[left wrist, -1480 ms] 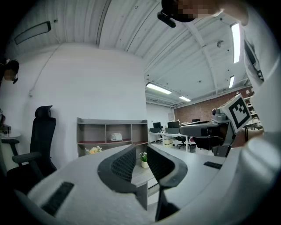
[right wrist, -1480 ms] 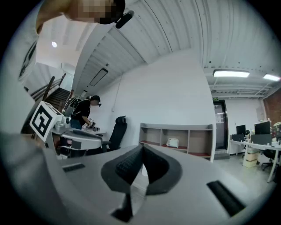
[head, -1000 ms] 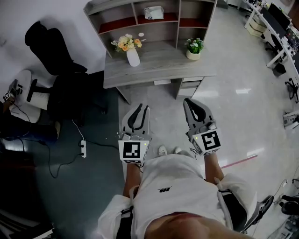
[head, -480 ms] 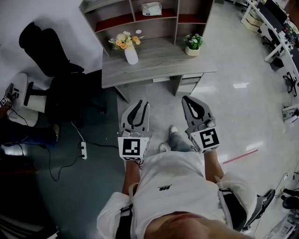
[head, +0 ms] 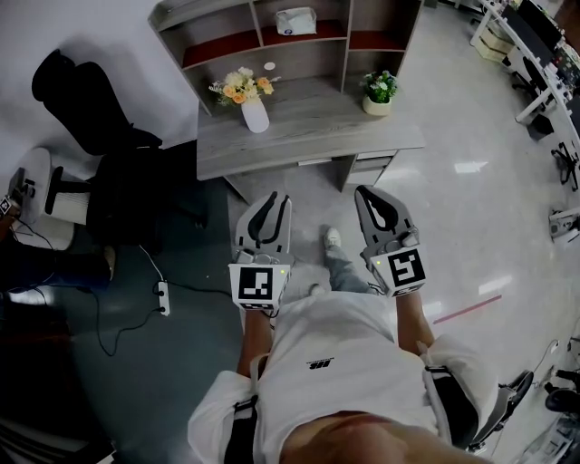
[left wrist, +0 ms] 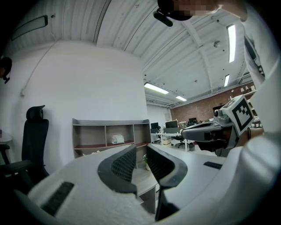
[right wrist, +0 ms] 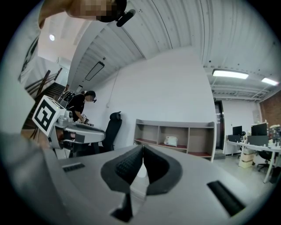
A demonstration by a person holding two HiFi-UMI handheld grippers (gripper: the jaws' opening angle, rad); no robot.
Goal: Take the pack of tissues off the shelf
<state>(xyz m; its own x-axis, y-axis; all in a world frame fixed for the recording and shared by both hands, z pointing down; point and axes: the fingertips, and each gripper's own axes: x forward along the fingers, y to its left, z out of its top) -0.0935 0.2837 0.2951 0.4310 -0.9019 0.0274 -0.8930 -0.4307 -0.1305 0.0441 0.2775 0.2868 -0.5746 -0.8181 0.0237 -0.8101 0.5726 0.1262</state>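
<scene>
Pack of tissues (head: 296, 20): sits in middle compartment of shelf (head: 222, 47), on the red board, at the back of the worktop (head: 308, 122). Not touched; both grippers well apart from it, over the floor in front of the worktop.

On worktop: vase w/ flowers (head: 255, 113) toward left, potted plant (head: 379, 91) toward right.

Left gripper (head: 279, 198): jaws narrowly apart, nothing btwn them.

Right gripper (head: 364, 192): jaws closed tip to tip, empty.

Black office chair (head: 86, 104) to the left of the worktop.
</scene>
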